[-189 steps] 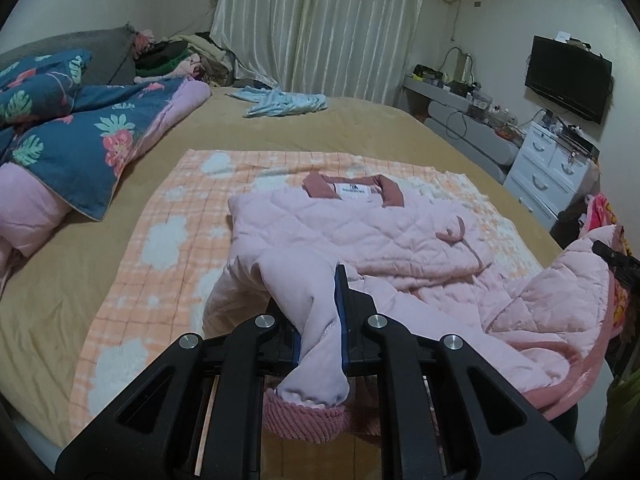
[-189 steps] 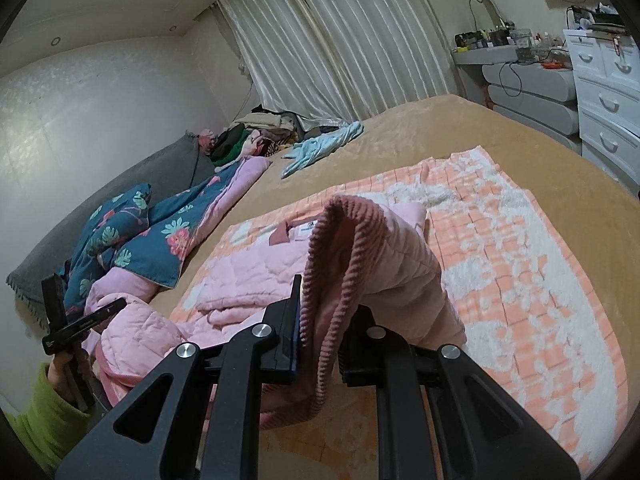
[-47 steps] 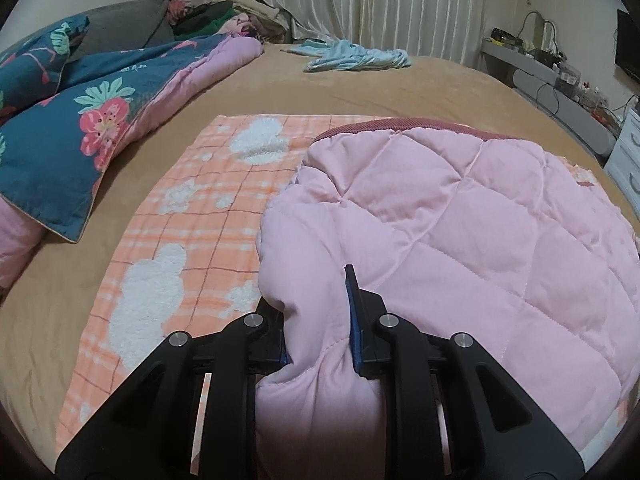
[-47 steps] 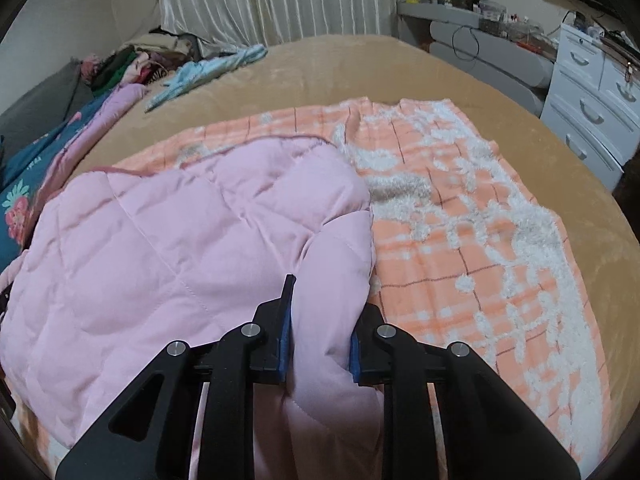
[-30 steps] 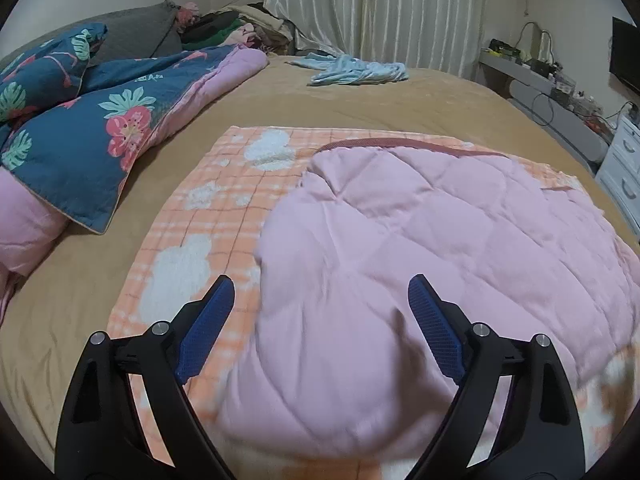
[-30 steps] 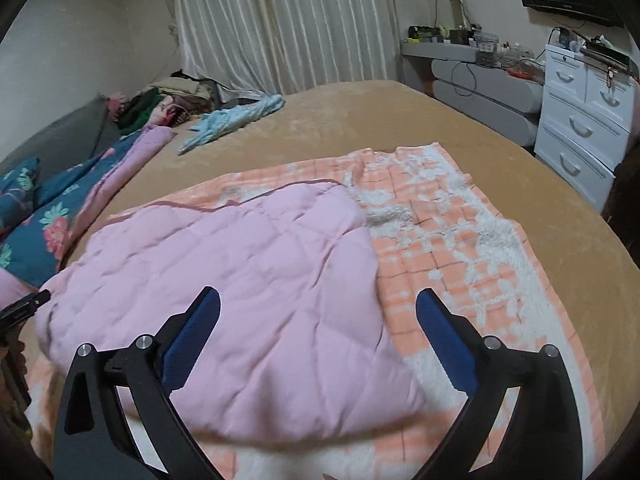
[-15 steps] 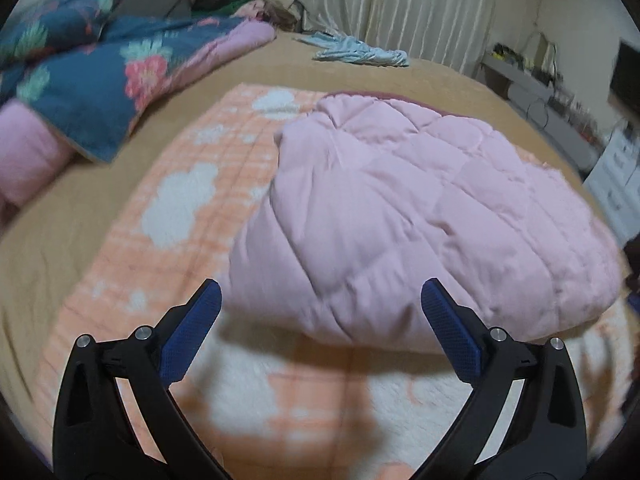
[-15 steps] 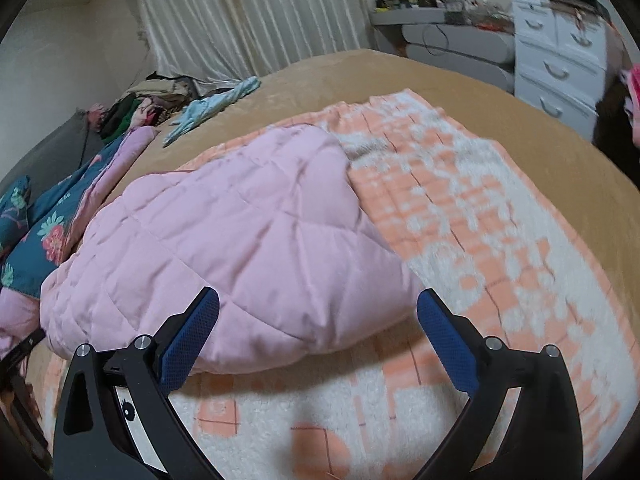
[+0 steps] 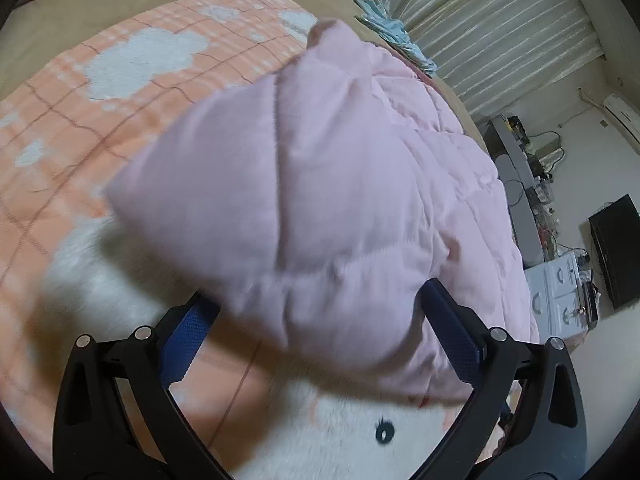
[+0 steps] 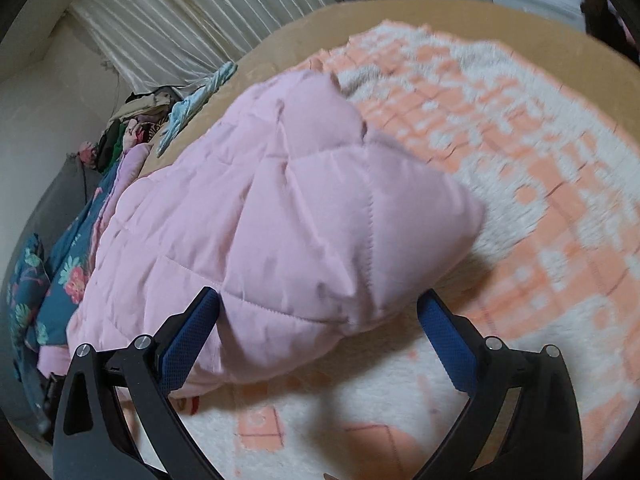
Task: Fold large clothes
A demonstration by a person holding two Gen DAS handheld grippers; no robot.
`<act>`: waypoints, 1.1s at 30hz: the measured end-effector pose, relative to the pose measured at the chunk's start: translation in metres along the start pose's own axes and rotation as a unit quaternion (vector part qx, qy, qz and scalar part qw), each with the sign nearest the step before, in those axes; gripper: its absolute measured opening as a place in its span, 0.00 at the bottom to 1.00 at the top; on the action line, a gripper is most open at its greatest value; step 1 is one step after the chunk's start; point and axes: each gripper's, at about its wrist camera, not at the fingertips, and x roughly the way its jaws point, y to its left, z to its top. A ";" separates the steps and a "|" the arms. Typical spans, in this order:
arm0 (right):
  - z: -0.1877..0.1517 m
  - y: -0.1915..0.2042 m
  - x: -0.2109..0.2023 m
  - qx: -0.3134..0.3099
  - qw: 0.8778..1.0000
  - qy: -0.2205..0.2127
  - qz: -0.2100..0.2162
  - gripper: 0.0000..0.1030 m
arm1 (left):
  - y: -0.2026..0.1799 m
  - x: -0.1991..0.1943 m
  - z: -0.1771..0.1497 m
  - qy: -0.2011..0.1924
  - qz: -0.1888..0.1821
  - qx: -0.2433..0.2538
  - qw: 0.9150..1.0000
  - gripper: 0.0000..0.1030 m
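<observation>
left gripper (image 9: 320,320): jaws spread wide, nothing clamped | right gripper (image 10: 320,316): wide too, released | folded pink quilted jacket (image 9: 320,184) bulges between pads

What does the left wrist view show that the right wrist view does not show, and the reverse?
Only the left wrist view shows the black television, the air conditioner and a small black ring-shaped mark on the blanket. Only the right wrist view shows the heap of clothes by the curtain and the flowers on the blue quilt. Both show the folded pink quilted garment, the orange and white blanket, the light blue cloth, and an open gripper: left gripper, right gripper.
</observation>
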 end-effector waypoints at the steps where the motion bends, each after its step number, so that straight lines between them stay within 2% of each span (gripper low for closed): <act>1: 0.001 -0.002 0.003 0.009 1.000 0.002 0.006 0.96 | 0.001 0.002 0.001 -0.003 -0.002 -0.002 1.000 0.92; 9: 0.014 -0.008 0.032 0.054 0.997 0.009 0.060 0.96 | 0.006 0.029 0.010 -0.019 -0.030 -0.037 0.999 0.92; 15: 0.019 -0.005 0.040 0.050 0.996 -0.001 0.076 0.96 | 0.001 0.034 0.016 -0.029 -0.026 -0.019 0.999 0.92; 16: 0.020 -0.003 0.040 0.045 0.996 -0.002 0.076 0.94 | -0.002 0.033 0.017 -0.031 -0.022 -0.010 0.999 0.89; 18: 0.020 0.002 0.039 0.029 0.996 -0.006 0.081 0.81 | -0.008 0.030 0.017 -0.038 -0.016 0.008 0.999 0.79; 20: 0.020 0.011 0.035 0.000 0.997 -0.016 0.081 0.63 | -0.017 0.024 0.017 -0.047 -0.006 0.032 0.998 0.62; 21: 0.021 0.016 0.034 -0.015 0.997 -0.021 0.079 0.59 | -0.021 0.022 0.017 -0.050 -0.002 0.043 0.998 0.57; 23: 0.021 0.028 0.028 -0.050 0.996 -0.030 0.072 0.46 | -0.030 0.018 0.017 -0.055 0.006 0.065 0.996 0.47; 26: 0.022 0.045 0.016 -0.111 0.991 -0.039 0.056 0.36 | -0.040 0.011 0.016 -0.058 0.016 0.093 0.994 0.36; 33: 0.025 0.076 -0.010 -0.183 0.981 -0.064 0.024 0.29 | -0.069 -0.016 0.013 -0.077 0.029 0.150 0.985 0.28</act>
